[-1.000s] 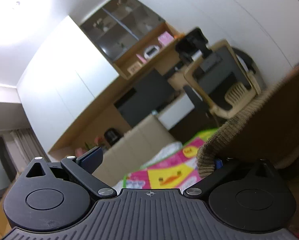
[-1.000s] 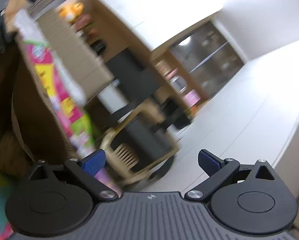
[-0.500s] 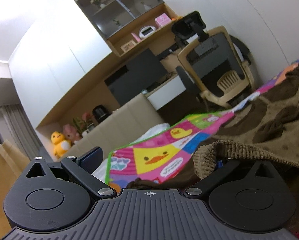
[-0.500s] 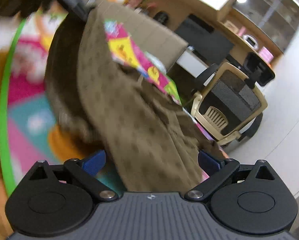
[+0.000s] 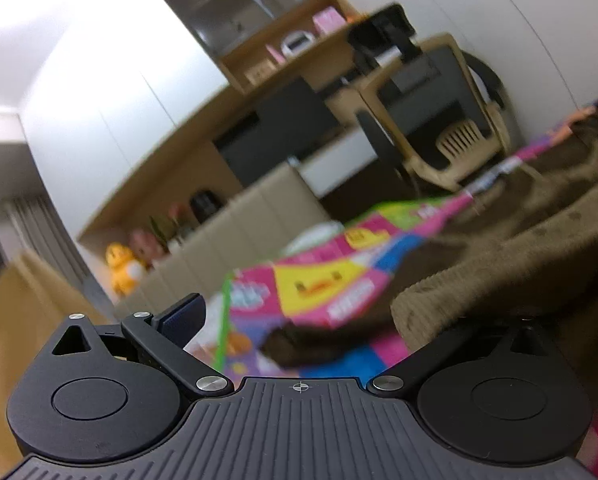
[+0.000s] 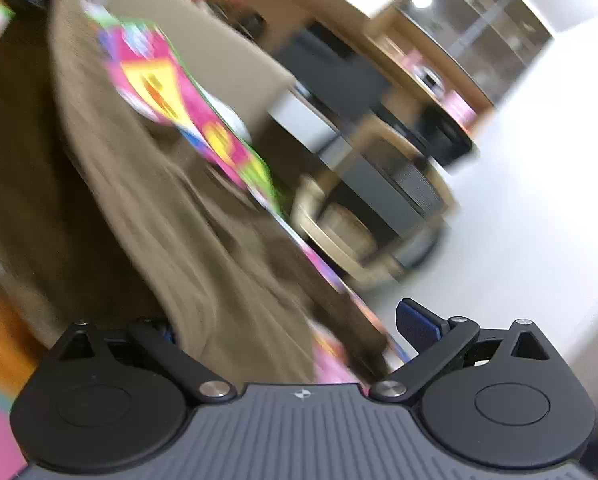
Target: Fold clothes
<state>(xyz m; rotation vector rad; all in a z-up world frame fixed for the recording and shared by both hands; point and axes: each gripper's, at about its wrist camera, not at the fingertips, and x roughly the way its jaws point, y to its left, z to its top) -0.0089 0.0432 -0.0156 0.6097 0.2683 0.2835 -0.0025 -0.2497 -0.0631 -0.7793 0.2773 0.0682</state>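
Draping one brown sweater (image 5: 511, 256) over both wide-spread grippers, left gripper (image 5: 303, 316), right gripper (image 6: 287, 324), one play mat (image 5: 323, 280).

Both tools (image 5: 299, 316) (image 6: 287, 320) wide apart

The black two-finger left gripper (image 5: 299, 316) fills the bottom of the frame, jaws spread wide. A brown knitted garment (image 5: 511, 264) drapes over its right finger, spreading right across the bright pink-and-yellow cartoon play mat (image 5: 323, 284). A beige mesh office chair (image 5: 439, 108) stands upper right.

brown garment (image 5: 539, 248) with darker dots; play mat (image 5: 319, 284) pink, yellow, blue, green-edged; yellow plush duck (image 5: 125, 266)
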